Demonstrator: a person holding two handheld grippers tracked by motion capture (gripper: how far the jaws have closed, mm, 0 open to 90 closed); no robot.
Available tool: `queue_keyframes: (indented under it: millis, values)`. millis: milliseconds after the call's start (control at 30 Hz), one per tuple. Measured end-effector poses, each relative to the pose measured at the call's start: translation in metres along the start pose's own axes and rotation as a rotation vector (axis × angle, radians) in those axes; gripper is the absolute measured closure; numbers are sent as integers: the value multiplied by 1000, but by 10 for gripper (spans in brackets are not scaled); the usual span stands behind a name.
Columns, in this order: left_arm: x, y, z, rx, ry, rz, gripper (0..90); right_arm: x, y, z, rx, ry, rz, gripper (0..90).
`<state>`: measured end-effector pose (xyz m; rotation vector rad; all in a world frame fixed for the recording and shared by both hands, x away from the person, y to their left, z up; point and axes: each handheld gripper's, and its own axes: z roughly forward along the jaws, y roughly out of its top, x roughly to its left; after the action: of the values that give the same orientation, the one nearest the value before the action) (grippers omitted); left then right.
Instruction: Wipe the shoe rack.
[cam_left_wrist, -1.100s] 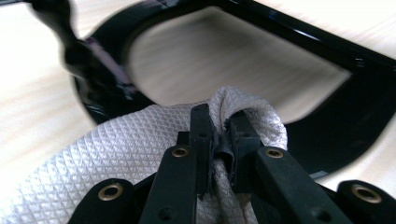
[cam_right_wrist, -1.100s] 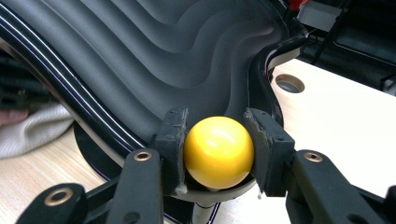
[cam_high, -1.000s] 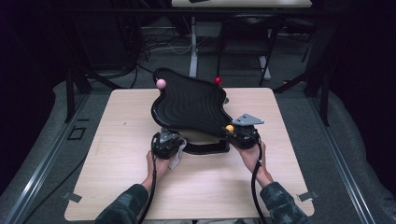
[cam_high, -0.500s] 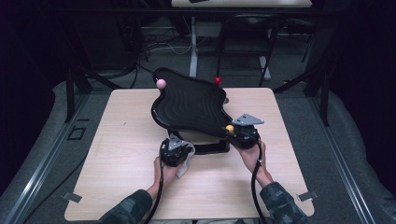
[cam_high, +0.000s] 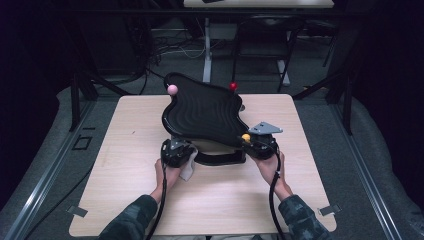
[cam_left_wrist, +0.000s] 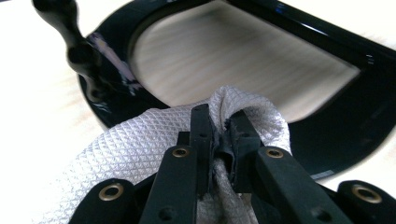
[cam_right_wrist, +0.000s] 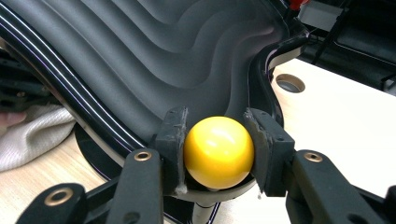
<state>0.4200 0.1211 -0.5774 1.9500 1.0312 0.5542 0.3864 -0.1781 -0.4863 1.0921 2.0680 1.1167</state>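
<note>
Left gripper: jaws pinched tight on a bunched white cloth, at the left end of the black base frame, toward the table's near edge. Centre: black wavy tray tilted above the base, pink knob and red knob on its far corners. Right gripper: jaws clamped on the yellow knob at the tray's near right corner.

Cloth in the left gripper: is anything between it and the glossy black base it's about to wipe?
Nothing visible. The left gripper pinches the white cloth, and the cloth bunches right at the base ring with no object between them. The tilted wavy tray sits above, held by the right gripper on its yellow ball.
</note>
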Motion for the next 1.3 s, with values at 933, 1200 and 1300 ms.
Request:
queue_keyframes:
  millis: [933,1200,1300]
  values:
    - [47,1,-6,11,147,-55,825,-1,0,0,2,5,-4,597]
    - [47,-1,-29,-11,107,-39,823,-4,1,0,4,29,-16,600]
    - [48,-3,-36,-14,100,-42,823,-7,0,0,3,43,-23,600]
